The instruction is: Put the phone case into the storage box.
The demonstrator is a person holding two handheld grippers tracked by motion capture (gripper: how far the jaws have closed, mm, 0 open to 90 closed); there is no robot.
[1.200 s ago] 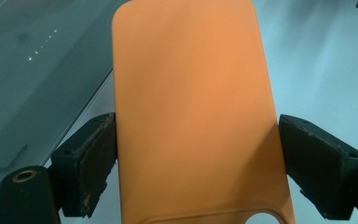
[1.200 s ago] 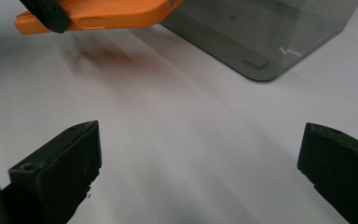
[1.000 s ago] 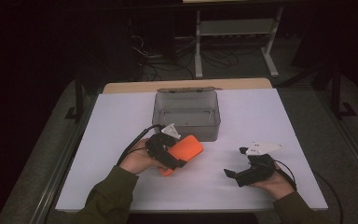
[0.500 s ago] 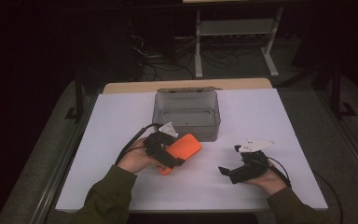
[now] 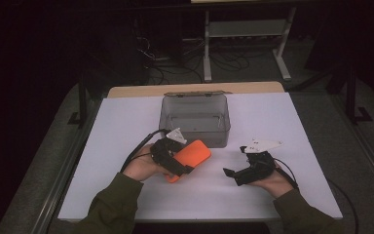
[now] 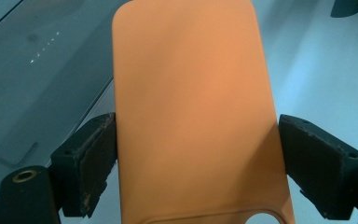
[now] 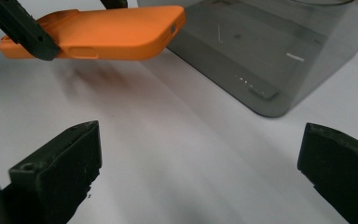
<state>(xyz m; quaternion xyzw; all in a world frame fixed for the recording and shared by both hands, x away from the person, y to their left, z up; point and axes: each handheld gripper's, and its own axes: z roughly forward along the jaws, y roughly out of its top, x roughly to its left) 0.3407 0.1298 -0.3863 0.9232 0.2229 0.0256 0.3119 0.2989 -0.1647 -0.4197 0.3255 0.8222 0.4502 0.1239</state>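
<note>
Gripping an orange phone case point(image 5: 189, 157) by its long edges, the left claw point(image 5: 187, 163) sits at about seven o'clock on the desk point(image 5: 126, 122), clamped on the case and carrying it a little above the white surface. From the left gripper view the two black pads point(image 6: 93, 158) press against either side of the case point(image 6: 193, 112), its smooth back facing up and the camera cutout just showing at the near end. The free end of the case points toward one o'clock, at the near corner of the smoky clear plastic box point(image 5: 195, 117) that stands open at twelve o'clock, near the middle of the desk. The case is close to the box's front wall but still outside it.

Further right, at about five o'clock, the right claw point(image 5: 230, 174) hovers low over the desk with its jaws wide apart and nothing between them; its own view looks across bare white paper toward the case point(image 7: 98, 32) and the box point(image 7: 270, 56).

My reading is that the carry is in hand: the case is picked up and headed for the box. The next move calls for lifting it over the front rim, levelling it above the box floor, then parting the left claw. The right claw looks free to steady the box if it slides.
</note>
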